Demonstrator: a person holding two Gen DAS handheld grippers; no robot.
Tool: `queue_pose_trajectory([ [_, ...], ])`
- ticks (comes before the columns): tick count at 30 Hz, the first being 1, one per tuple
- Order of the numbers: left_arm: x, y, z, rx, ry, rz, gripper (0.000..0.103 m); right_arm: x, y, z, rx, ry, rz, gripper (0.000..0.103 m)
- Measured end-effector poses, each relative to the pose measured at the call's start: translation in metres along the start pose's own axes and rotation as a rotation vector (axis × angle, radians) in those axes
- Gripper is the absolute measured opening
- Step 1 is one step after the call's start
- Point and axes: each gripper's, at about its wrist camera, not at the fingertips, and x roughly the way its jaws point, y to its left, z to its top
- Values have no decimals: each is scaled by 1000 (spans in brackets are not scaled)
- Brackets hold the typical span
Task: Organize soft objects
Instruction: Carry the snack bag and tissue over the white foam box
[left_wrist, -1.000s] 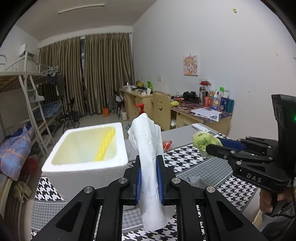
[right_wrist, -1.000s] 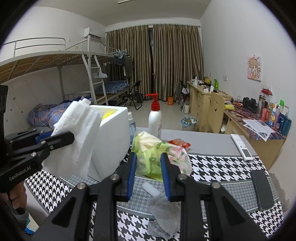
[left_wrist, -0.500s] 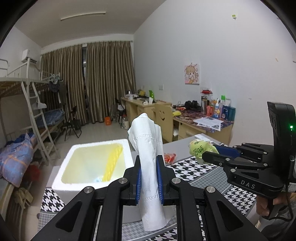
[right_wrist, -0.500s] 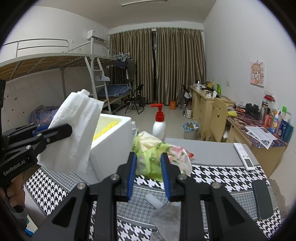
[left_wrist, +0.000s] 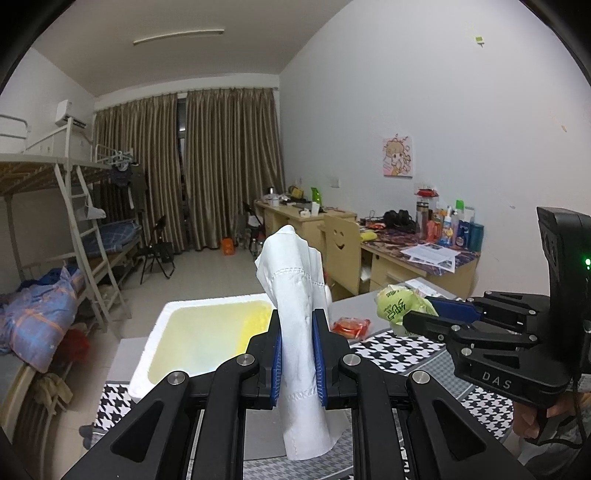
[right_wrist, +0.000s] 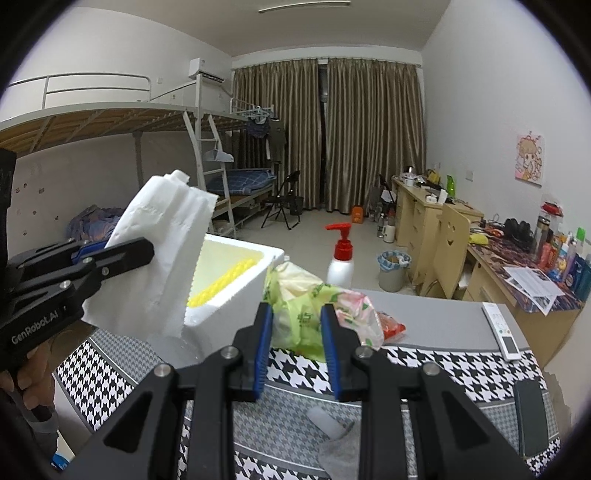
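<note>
My left gripper (left_wrist: 298, 321) is shut on a folded white cloth (left_wrist: 299, 295) that stands upright between its blue pads, held above the near side of an open white foam box (left_wrist: 192, 332). The cloth (right_wrist: 162, 254) and left gripper (right_wrist: 122, 251) also show in the right wrist view, beside the box (right_wrist: 236, 291). My right gripper (right_wrist: 296, 317) is shut on a crumpled green plastic bag (right_wrist: 299, 295), held above the houndstooth tablecloth (right_wrist: 424, 365) right of the box. The bag (left_wrist: 397, 304) and right gripper (left_wrist: 424, 315) show in the left wrist view. A yellow strip (right_wrist: 221, 282) lies inside the box.
A white pump bottle with a red top (right_wrist: 341, 254) stands behind the box. A red packet (left_wrist: 351, 326) lies on the grey table. A grey cloth (right_wrist: 340, 450), a remote (right_wrist: 500, 334) and a black phone (right_wrist: 532, 421) lie on the table. Desks line the right wall.
Both grippers have risen with their loads. The left gripper now looks down into the foam box from higher, and the box sits lower in both views.
</note>
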Motion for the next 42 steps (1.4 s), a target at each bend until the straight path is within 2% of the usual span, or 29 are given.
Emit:
queue_pose_trajectory([
  [28, 17, 43, 8, -47, 14, 154, 16, 39, 39, 31, -60, 12, 96, 31],
  [42, 32, 64, 7, -74, 52, 193, 16, 56, 48, 39, -56, 31, 131, 31],
])
